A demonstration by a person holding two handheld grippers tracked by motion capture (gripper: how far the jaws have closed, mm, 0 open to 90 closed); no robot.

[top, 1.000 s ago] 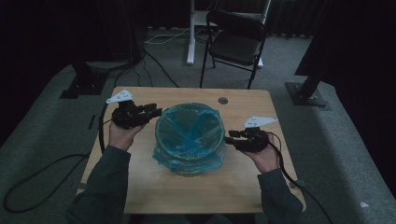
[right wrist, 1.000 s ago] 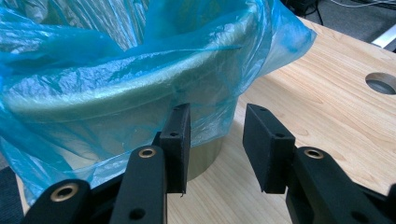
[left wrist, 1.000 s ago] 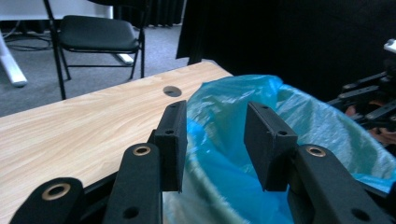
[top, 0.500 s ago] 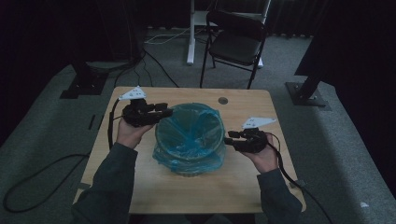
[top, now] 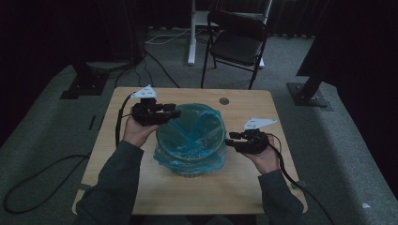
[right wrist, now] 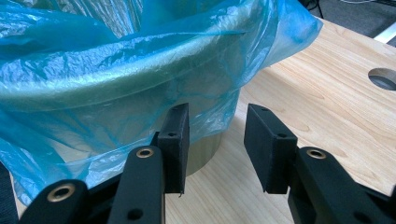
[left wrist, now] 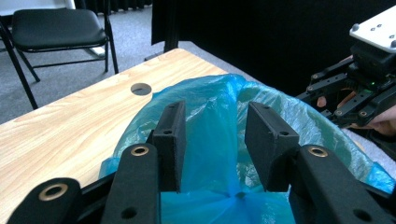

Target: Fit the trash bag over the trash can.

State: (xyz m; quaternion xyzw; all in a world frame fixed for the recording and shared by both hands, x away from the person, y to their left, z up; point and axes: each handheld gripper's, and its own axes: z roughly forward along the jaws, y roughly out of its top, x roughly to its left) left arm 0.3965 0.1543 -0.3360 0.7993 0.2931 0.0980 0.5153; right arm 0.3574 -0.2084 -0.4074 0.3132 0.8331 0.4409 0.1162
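A round bin lined with a blue plastic bag (top: 192, 138) stands mid-table; the bag's edge is folded over the rim and hangs down the outside. My left gripper (top: 174, 113) is at the bin's far-left rim, pointing across it. In the left gripper view it (left wrist: 217, 109) is open, with crinkled blue film (left wrist: 210, 135) beyond the gap and nothing pinched. My right gripper (top: 229, 138) sits low at the bin's right side. In the right gripper view it (right wrist: 217, 112) is open, with the hanging bag skirt (right wrist: 116, 116) just beside its left finger (right wrist: 175, 140).
The wooden table (top: 141, 187) has a round cable hole (top: 224, 101) behind the bin. A black folding chair (top: 237, 44) stands beyond the far edge. Cables run across the carpet on the left (top: 42, 173). Dark stand bases sit on both sides.
My left gripper has moved right, from beside the bin to its far-left rim. The right hand and the bin have stayed put.
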